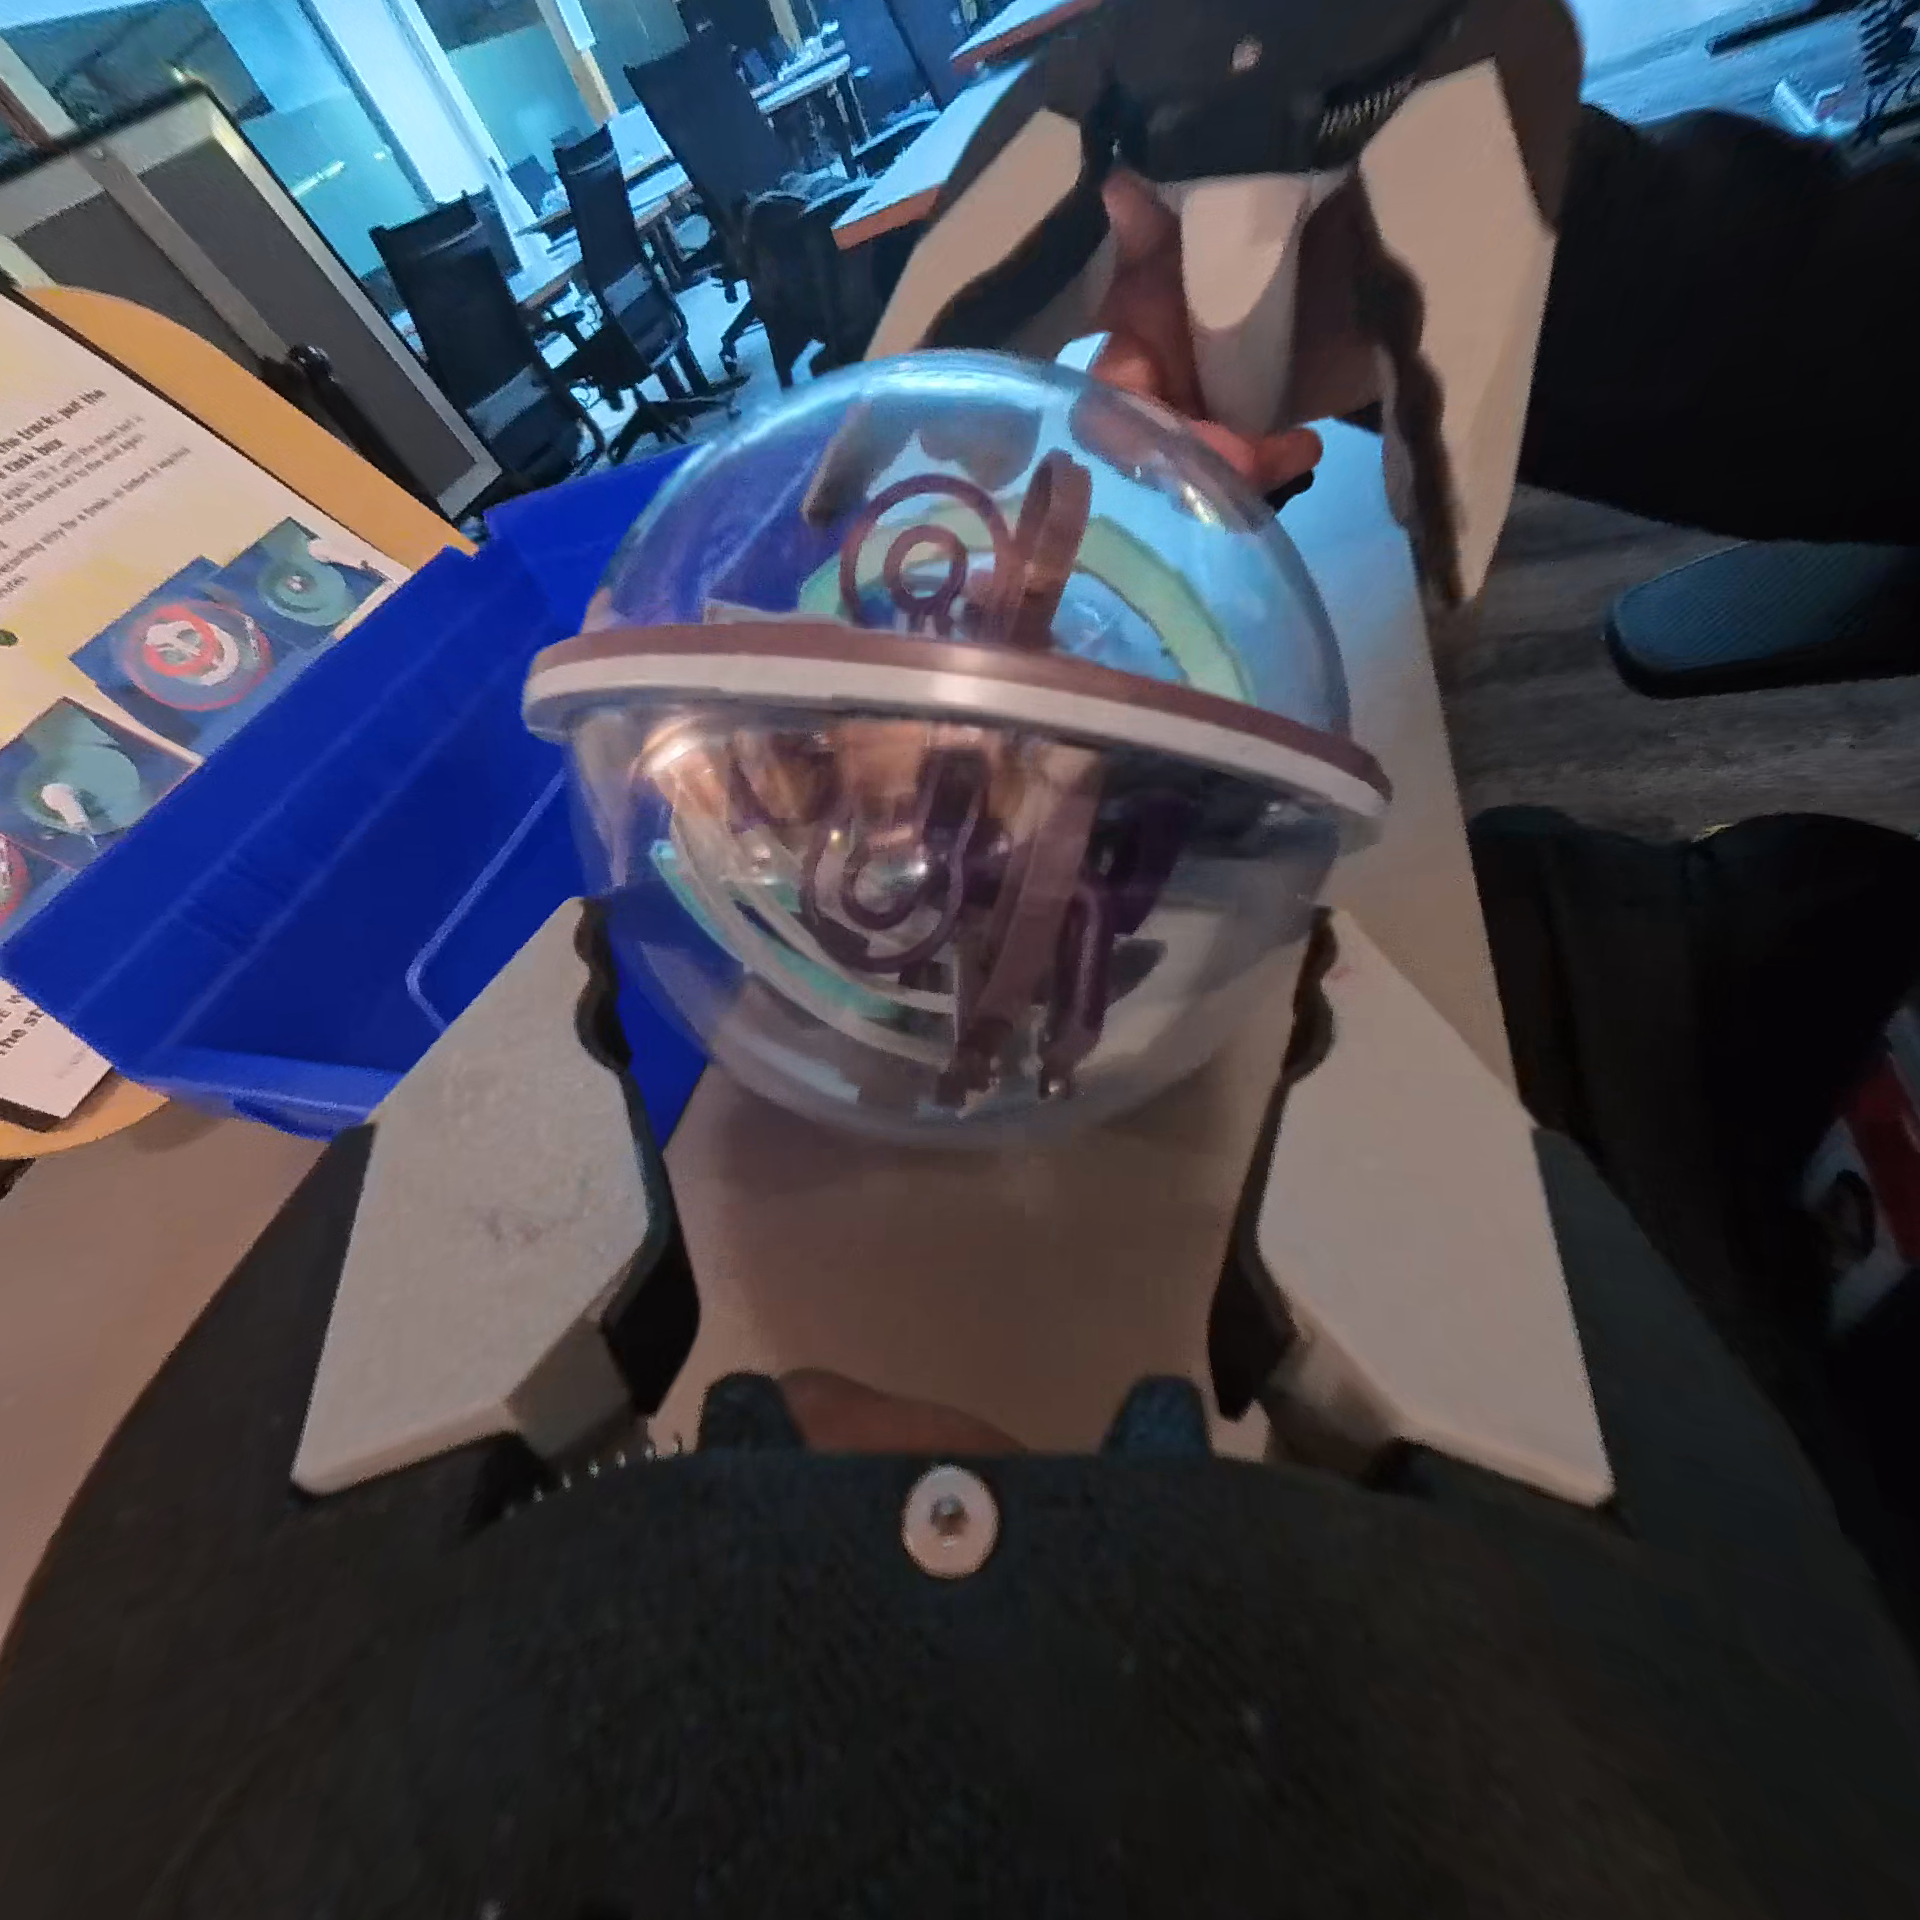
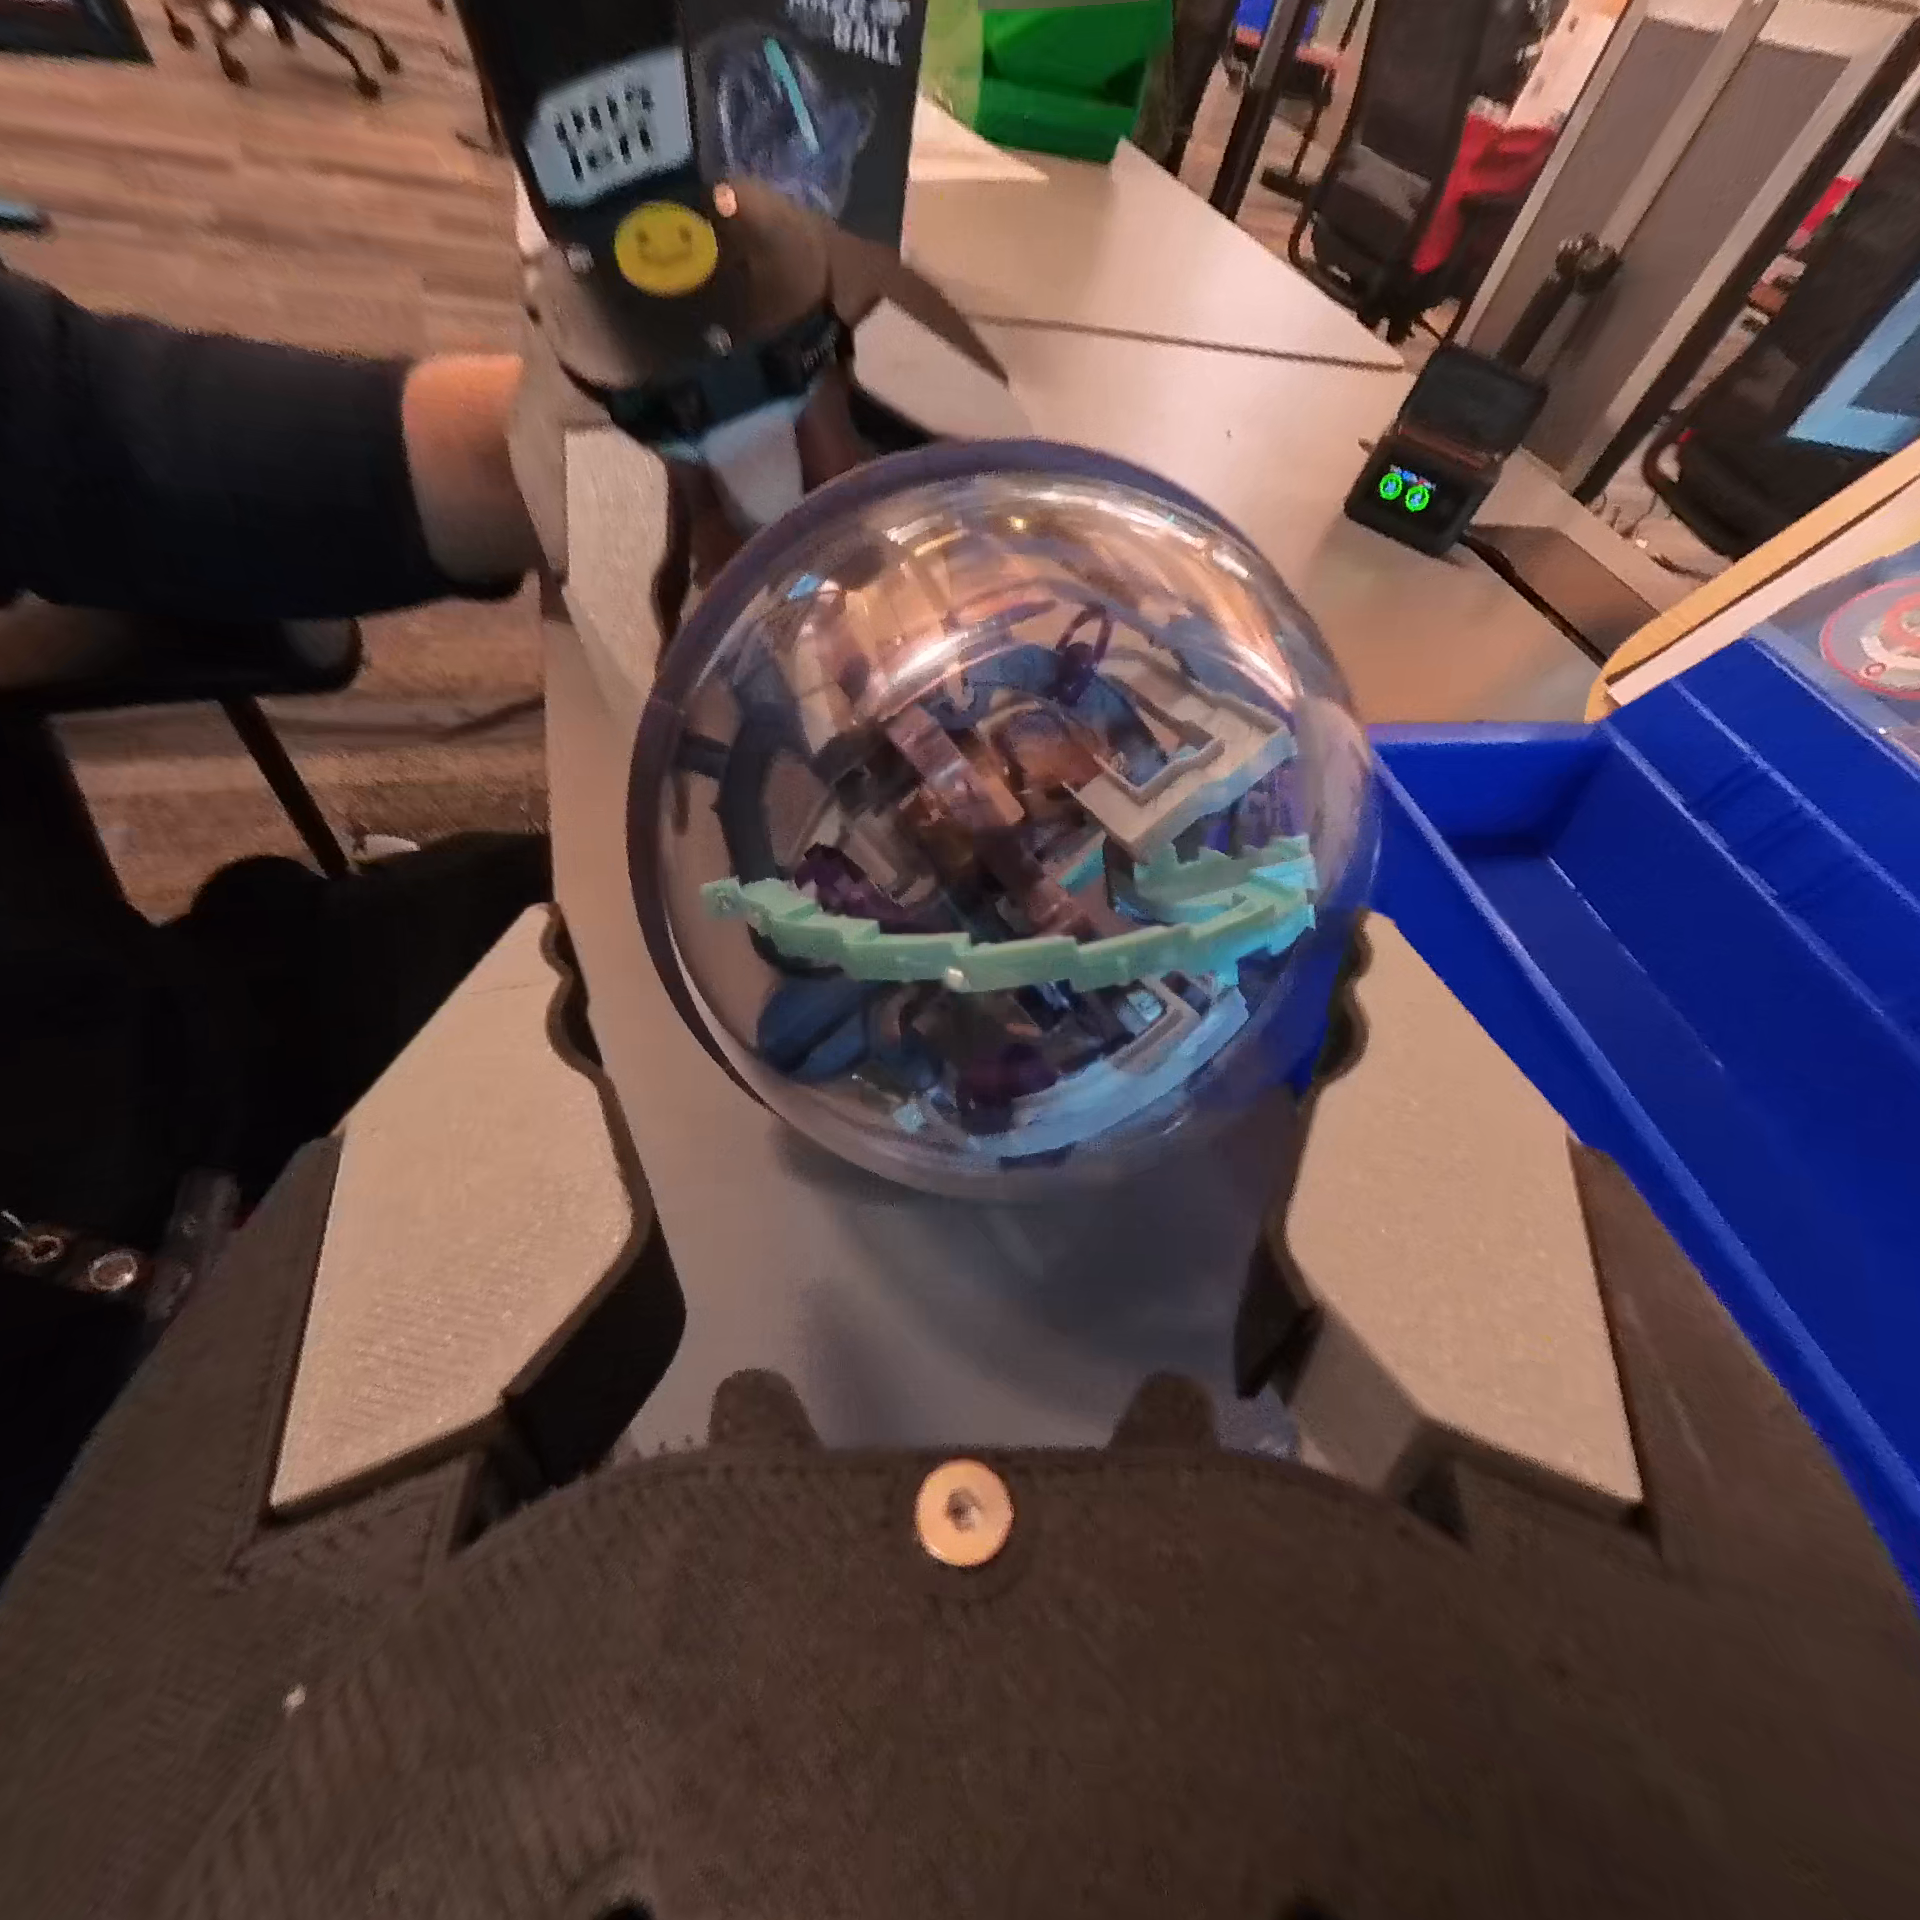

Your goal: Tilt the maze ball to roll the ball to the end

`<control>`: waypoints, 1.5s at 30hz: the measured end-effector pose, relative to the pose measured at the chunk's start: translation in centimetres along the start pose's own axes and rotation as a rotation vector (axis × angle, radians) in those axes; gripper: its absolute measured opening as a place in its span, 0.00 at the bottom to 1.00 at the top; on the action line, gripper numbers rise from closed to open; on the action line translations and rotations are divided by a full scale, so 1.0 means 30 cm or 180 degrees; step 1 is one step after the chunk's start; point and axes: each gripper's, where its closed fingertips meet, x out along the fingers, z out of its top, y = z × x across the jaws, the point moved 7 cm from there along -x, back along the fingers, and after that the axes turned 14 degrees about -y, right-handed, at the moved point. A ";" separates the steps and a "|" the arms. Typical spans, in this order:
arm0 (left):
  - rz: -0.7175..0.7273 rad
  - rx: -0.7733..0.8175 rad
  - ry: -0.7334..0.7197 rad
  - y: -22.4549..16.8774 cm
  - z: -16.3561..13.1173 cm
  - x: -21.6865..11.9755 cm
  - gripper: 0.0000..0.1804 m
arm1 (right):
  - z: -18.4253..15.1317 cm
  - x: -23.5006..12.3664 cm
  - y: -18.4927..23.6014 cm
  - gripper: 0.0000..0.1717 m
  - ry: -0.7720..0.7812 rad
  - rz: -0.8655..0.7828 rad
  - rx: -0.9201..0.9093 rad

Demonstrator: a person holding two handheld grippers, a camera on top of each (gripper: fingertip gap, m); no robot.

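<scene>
Here the maze ball (image 1: 951, 738), a clear sphere with purple, grey and mint-green tracks inside, sits on the pale table (image 1: 935, 1268) between the two tongs, which face each other across it. In the left wrist view the left gripper (image 1: 951, 971) is spread wide, its fingers (image 1: 582, 997) flanking the lower half of the sphere; whether the pads actually press on the shell I cannot tell (the edges are blurred). The right gripper (image 2: 961, 987) is likewise wide apart around the ball (image 2: 997, 821), and contact there is just as unclear. A small silvery ball (image 2: 954, 975) rests on the mint-green track near the front. A blue bin (image 2: 1662, 914) stands just beside the sphere on the right in the right wrist view, and an instruction sheet (image 1: 125, 540) lies to the far left in the left view.
</scene>
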 end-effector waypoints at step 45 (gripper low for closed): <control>-0.0292 -0.0493 -0.0540 0.013 -0.002 -0.075 0.60 | -0.066 -0.001 -0.075 0.75 -0.0618 -0.0016 0.0640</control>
